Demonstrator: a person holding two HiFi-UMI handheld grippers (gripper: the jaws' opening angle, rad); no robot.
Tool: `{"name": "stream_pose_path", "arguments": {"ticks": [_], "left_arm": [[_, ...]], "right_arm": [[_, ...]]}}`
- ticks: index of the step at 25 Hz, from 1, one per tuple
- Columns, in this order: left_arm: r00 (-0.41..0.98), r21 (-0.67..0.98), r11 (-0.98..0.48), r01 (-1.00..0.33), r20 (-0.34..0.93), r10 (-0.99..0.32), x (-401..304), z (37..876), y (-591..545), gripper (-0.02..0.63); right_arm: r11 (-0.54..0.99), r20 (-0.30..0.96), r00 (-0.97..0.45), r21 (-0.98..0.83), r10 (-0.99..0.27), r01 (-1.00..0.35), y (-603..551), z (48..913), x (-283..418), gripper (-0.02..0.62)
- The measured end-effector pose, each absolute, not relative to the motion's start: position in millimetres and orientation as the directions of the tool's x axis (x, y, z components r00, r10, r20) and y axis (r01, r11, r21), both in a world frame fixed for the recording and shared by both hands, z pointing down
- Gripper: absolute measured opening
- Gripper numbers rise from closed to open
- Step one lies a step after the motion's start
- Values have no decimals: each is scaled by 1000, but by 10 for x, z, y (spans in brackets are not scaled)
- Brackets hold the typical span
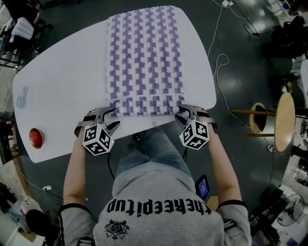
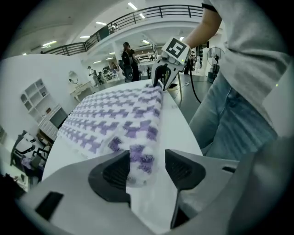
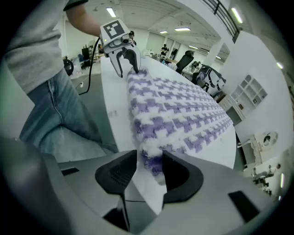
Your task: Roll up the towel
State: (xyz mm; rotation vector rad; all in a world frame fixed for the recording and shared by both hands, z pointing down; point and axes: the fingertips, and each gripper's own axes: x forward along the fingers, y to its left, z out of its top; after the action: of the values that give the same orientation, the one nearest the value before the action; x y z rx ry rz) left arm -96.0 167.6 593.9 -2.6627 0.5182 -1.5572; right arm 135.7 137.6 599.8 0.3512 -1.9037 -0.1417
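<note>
Purple-white towel [image 1: 144, 53], near edge rolled; left gripper [image 1: 114, 118], right gripper [image 1: 180, 114] spread around corners.

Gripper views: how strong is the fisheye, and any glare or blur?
Left gripper view: heavy fisheye, dark corners, towel crisp farther out but soft by the jaws. Right gripper view: same bend, ceiling lights blown out. Head view: flat dim light, no glare on the table.

Corners half hidden
The towel [image 2: 133, 128] has its near corners partly behind pads of the left gripper [image 2: 147, 168] and right gripper [image 3: 149, 170]; people [image 2: 127, 56] far beyond are too small to tell.
</note>
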Motion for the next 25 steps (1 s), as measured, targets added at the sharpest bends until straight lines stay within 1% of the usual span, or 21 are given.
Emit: {"name": "stream_pose_path", "arguments": {"ticks": [3, 6, 8, 13, 14, 15, 16, 17, 18, 21, 25], "left_arm": [[424, -170, -946, -276, 862, -279, -996, 6082, 1630, 227], [385, -163, -955, -249, 888, -252, -1023, 6101, 1544, 229], [378, -144, -959, -245, 897, -231, -1016, 6037, 1578, 230], [399, -91, -957, -275, 895, -199, -989, 5935, 1703, 230], [398, -83, -957, -278, 897, -194, -1007, 5991, 1658, 227], [395, -78, -956, -283, 899, -190, -1026, 6046, 1600, 222], [390, -81, -953, -291, 900, -196, -1042, 6085, 1531, 210], [380, -96, -948, -303, 900, -212, -1056, 6100, 1455, 184], [368, -115, -943, -313, 900, -232, -1065, 6099, 1391, 80], [353, -123, -942, -313, 905, -235, -1067, 6056, 1361, 58], [372, -72, -948, -309, 908, -191, -1046, 6000, 1413, 57]], "right_arm": [[946, 903, -289, 289, -319, -144, 1314, 6116, 1391, 153], [955, 913, -284, 271, -295, -122, 1232, 6073, 1385, 180], [960, 916, -292, 248, -277, -130, 1259, 5979, 1401, 189], [969, 931, -300, 156, -209, -189, 1376, 5874, 1450, 186], [968, 931, -301, 148, -206, -202, 1302, 5928, 1439, 175], [965, 929, -301, 153, -214, -214, 1207, 5978, 1430, 86], [963, 927, -302, 161, -223, -218, 1120, 6013, 1425, 41], [962, 926, -302, 164, -226, -216, 1062, 6030, 1423, 32], [964, 927, -302, 164, -224, -212, 1035, 6031, 1423, 28], [967, 928, -299, 168, -221, -194, 1065, 5989, 1421, 25], [966, 926, -312, 155, -215, -207, 1094, 5909, 1445, 25]]}}
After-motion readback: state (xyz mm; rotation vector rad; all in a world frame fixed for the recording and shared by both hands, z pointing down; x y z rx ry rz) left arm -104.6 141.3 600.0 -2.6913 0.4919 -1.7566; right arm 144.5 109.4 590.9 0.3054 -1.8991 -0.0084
